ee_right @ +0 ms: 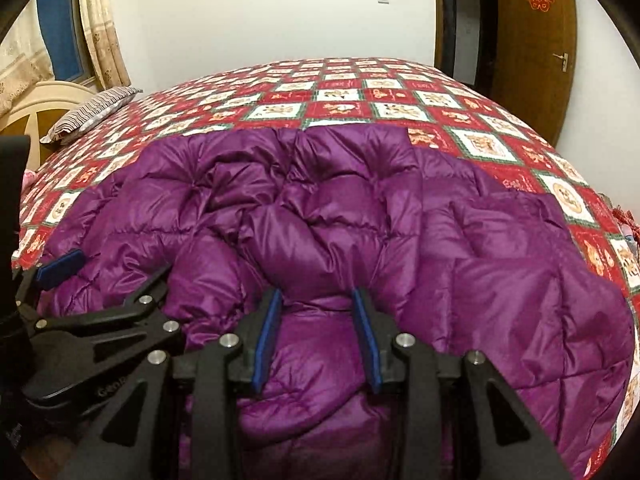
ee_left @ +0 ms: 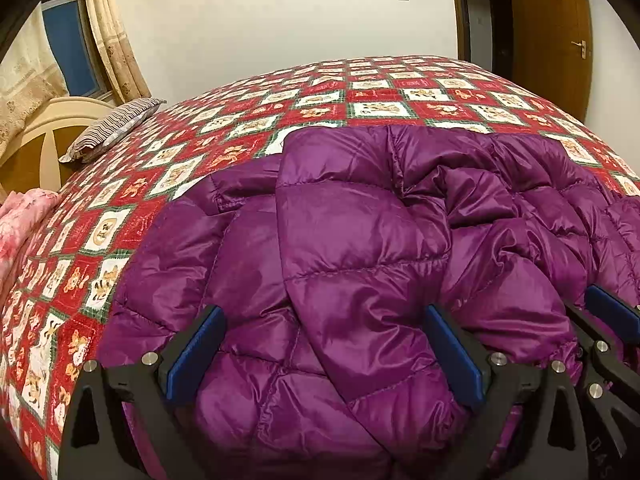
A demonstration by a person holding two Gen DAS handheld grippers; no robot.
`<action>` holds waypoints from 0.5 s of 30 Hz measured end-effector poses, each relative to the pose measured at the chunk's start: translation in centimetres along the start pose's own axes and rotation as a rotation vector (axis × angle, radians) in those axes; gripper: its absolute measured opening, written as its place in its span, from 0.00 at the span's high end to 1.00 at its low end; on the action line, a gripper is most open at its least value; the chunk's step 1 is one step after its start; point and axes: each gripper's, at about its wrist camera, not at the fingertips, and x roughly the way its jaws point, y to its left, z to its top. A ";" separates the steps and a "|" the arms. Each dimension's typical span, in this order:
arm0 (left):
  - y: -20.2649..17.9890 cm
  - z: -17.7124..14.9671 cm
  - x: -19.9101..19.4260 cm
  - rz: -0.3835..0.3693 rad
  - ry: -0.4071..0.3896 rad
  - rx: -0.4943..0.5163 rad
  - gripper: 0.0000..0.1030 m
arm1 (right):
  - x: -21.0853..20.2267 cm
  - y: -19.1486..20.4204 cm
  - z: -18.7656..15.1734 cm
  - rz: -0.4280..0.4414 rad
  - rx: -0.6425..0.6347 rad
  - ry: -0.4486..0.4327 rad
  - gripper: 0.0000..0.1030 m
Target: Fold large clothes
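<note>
A purple quilted down jacket (ee_left: 360, 240) lies crumpled on the bed, with a sleeve folded over its middle; it also shows in the right wrist view (ee_right: 360, 208). My left gripper (ee_left: 326, 344) is open wide, its blue pads either side of the sleeve near the jacket's near edge. My right gripper (ee_right: 318, 328) has its jaws partly closed around a bunched fold of the jacket. The right gripper also shows at the right edge of the left wrist view (ee_left: 608, 320). The left gripper shows at the left of the right wrist view (ee_right: 100, 280).
The bed has a red and white patterned cover (ee_left: 280, 112). A striped pillow (ee_left: 112, 128) lies at the far left by a cream headboard (ee_left: 44, 136). Pink fabric (ee_left: 20, 220) sits at the left edge. A wooden door (ee_left: 548, 40) stands at the far right.
</note>
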 end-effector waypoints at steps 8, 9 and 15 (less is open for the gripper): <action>-0.2 -0.2 -0.1 0.014 -0.008 0.005 0.03 | 0.0 0.3 -0.1 -0.014 -0.013 -0.005 0.60; -0.2 -0.2 -0.1 0.014 -0.007 0.005 0.03 | 0.0 0.3 -0.1 -0.015 -0.015 -0.005 0.60; -0.2 -0.2 -0.2 0.020 -0.009 0.008 0.02 | 0.1 0.5 -0.1 -0.021 -0.019 -0.007 0.60</action>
